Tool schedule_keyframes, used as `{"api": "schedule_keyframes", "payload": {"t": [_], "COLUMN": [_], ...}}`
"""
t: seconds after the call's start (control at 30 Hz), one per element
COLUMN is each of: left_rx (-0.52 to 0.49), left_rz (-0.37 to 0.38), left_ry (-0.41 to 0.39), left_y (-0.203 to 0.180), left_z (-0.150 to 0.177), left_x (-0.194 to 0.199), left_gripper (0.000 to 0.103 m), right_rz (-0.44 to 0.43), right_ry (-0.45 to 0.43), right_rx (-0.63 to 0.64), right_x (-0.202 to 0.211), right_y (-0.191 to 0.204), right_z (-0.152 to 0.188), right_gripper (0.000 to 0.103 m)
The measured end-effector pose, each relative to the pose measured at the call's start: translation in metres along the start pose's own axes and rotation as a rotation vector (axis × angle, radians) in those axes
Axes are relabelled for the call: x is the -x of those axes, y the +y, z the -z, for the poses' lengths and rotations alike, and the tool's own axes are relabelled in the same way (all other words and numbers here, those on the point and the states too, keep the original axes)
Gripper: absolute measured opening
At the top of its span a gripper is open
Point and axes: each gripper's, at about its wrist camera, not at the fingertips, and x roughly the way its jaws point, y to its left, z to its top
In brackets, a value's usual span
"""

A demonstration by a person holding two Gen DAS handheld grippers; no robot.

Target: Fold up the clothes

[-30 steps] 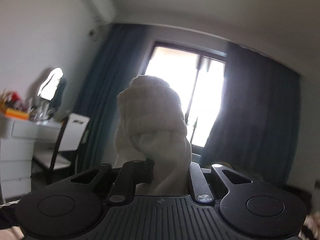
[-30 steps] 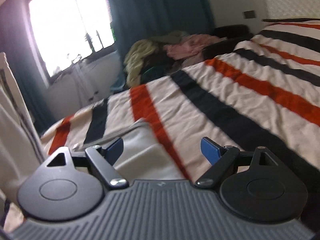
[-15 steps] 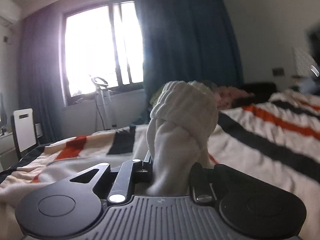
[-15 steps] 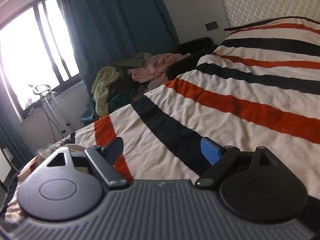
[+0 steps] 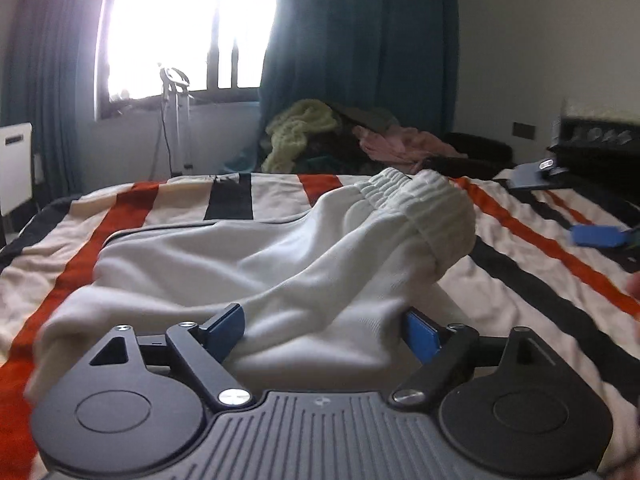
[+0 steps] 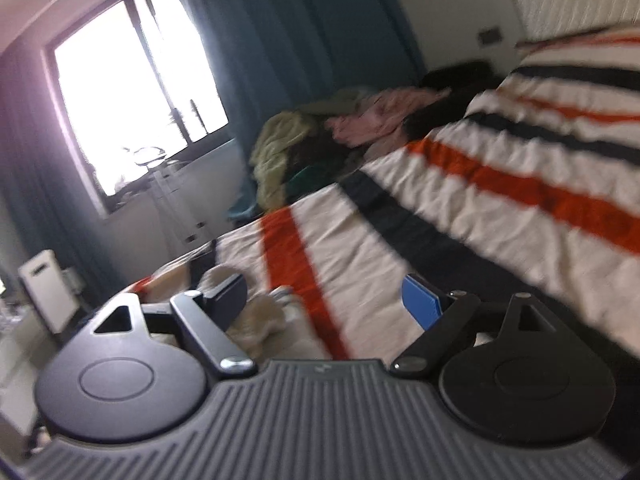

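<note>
A white garment (image 5: 224,264) with a ribbed elastic cuff (image 5: 432,208) lies on the striped bed (image 5: 520,248). My left gripper (image 5: 324,330) is open, its blue pads (image 5: 226,326) wide apart, with a fold of the garment resting loosely between them. My right gripper (image 6: 324,300) is open and empty above the bed (image 6: 500,184); a cream edge of the garment (image 6: 260,316) shows blurred just past its left finger. The right gripper's blue pad (image 5: 600,236) also shows at the right edge of the left wrist view.
A pile of loose clothes, yellow-green and pink, (image 5: 340,136) sits beyond the bed's far side under a dark curtain (image 5: 360,40). A bright window (image 5: 180,28) and a stand (image 5: 176,116) are at the back left. A white chair (image 5: 16,168) is at far left.
My left gripper has come down from pointing at the window to the bed and has opened; the garment has dropped out flat on the bed. My right gripper has swung over the bed, staying open.
</note>
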Motion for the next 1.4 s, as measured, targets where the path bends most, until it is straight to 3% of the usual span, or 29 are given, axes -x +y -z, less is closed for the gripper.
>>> {"api": "schedule_keyframes", "payload": {"t": [0.13,0.2,0.27,0.33,0.47,0.6,0.67,0.83,0.9,0.97,1.0,1.1,1.27,1.4], "left_rx": [0.089,0.105,0.121,0.195,0.303,0.348,0.366,0.367,0.383,0.411,0.42,0.412,0.405,0.43], "left_rz": [-0.039,-0.095,-0.176,-0.222,-0.29,-0.292,-0.299,-0.292,-0.283,-0.264,-0.254,-0.234,-0.212,-0.199], "left_ry": [-0.042,-0.097,-0.15,-0.138,-0.061,0.022,0.061,0.093,0.103,0.109,0.107,0.099,0.111,0.121], "left_y": [0.06,0.082,0.096,0.113,0.145,0.161,0.165,0.156,0.156,0.161,0.162,0.162,0.161,0.166], "left_z": [-0.012,-0.019,-0.021,-0.022,-0.025,-0.013,-0.005,0.017,0.022,0.025,0.026,0.027,0.032,0.035], "left_x": [0.023,0.032,0.042,0.042,0.014,0.002,0.005,0.03,0.034,0.033,0.034,0.038,0.041,0.042], "left_gripper": [0.096,0.096,0.101,0.101,0.098,0.095,0.095,0.093,0.093,0.092,0.092,0.092,0.093,0.094], "right_rz": [-0.097,-0.168,-0.165,-0.131,-0.206,-0.224,-0.197,-0.156,-0.181,-0.225,-0.236,-0.216,-0.058,-0.024], "right_ry": [0.098,0.192,0.287,0.325,0.284,0.268,0.244,0.213,0.153,0.063,0.025,-0.036,0.066,0.112], "right_rx": [-0.002,-0.129,-0.26,-0.339,-0.383,-0.356,-0.348,-0.213,-0.144,-0.09,-0.075,-0.026,-0.157,-0.21], "right_x": [-0.003,-0.013,-0.028,-0.039,-0.057,-0.079,-0.092,-0.108,-0.1,-0.085,-0.078,-0.069,-0.086,-0.087], "right_y": [0.014,0.009,-0.002,-0.012,-0.015,-0.008,-0.009,0.003,0.011,0.021,0.022,0.02,-0.023,-0.027], "right_z": [0.013,0.022,0.034,0.043,0.048,0.052,0.049,0.037,0.026,0.014,0.01,0.008,0.041,0.043], "right_gripper": [0.086,0.086,0.086,0.088,0.087,0.085,0.068,0.053,0.047,0.028,0.027,0.026,0.027,0.033]}}
